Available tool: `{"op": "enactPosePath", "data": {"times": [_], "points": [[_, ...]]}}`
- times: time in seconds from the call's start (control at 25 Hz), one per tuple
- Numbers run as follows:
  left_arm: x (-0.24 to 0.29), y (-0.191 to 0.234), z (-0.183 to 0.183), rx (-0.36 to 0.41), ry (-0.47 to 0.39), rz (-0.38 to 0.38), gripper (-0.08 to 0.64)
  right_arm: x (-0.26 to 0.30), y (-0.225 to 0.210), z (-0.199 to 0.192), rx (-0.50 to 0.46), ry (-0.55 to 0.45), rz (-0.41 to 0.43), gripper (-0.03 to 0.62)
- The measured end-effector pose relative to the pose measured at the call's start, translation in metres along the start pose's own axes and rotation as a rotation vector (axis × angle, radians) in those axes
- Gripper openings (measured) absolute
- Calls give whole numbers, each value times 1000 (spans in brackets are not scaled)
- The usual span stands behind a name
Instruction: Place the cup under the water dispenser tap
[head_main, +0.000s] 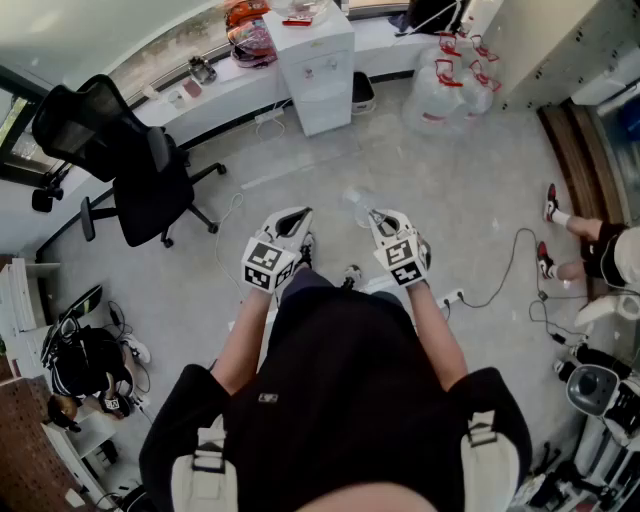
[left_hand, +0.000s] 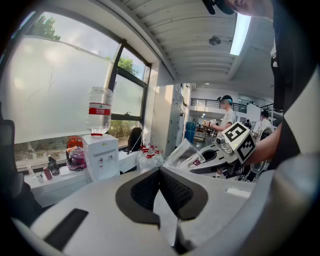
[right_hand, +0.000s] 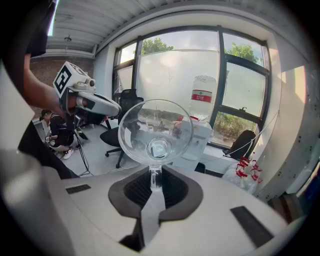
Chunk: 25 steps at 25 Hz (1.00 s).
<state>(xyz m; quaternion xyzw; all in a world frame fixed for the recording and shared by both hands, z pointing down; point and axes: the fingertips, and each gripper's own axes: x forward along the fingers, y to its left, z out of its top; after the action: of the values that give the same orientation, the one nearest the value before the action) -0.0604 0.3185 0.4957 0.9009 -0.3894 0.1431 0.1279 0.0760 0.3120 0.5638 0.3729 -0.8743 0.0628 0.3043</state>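
A clear plastic cup (right_hand: 156, 132) is pinched by its wall in my right gripper (right_hand: 155, 176), which is shut on it; the cup's mouth faces away from the camera. In the head view the cup (head_main: 357, 205) sticks out ahead of the right gripper (head_main: 380, 218), held over the floor. My left gripper (left_hand: 160, 172) is shut with nothing between its pads and sits just left of the right one (head_main: 296, 222). The white water dispenser (head_main: 318, 65) with a bottle on top stands against the far counter, well ahead of both grippers. It also shows in the left gripper view (left_hand: 100, 155).
A black office chair (head_main: 130, 170) stands to the left on the floor. Several large water jugs (head_main: 450, 85) lie to the dispenser's right. Cables (head_main: 500, 280) trail over the floor at right, near another person's feet (head_main: 555, 235). A counter (head_main: 210, 95) runs under the window.
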Motion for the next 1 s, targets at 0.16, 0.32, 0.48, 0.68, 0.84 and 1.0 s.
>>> {"op": "enactPosePath", "data": {"times": [0.16, 0.32, 0.48, 0.68, 0.84, 1.0], "points": [[-1, 1, -4, 2, 5, -3, -2, 1, 1, 2, 19, -6, 1, 14], [1, -1, -5, -1, 14, 0, -2, -1, -2, 2, 12, -9, 0, 14], [8, -1, 3, 6, 8, -3, -2, -3, -11, 3, 19, -11, -6, 14], [17, -3, 9, 15, 10, -9, -2, -4, -19, 3, 37, -24, -10, 14], [21, -2, 11, 22, 7, -7, -2, -3, -25, 3, 35, -28, -14, 14], [24, 0, 14, 24, 5, 1, -2, -2, -30, 4, 32, -28, -16, 14]]}}
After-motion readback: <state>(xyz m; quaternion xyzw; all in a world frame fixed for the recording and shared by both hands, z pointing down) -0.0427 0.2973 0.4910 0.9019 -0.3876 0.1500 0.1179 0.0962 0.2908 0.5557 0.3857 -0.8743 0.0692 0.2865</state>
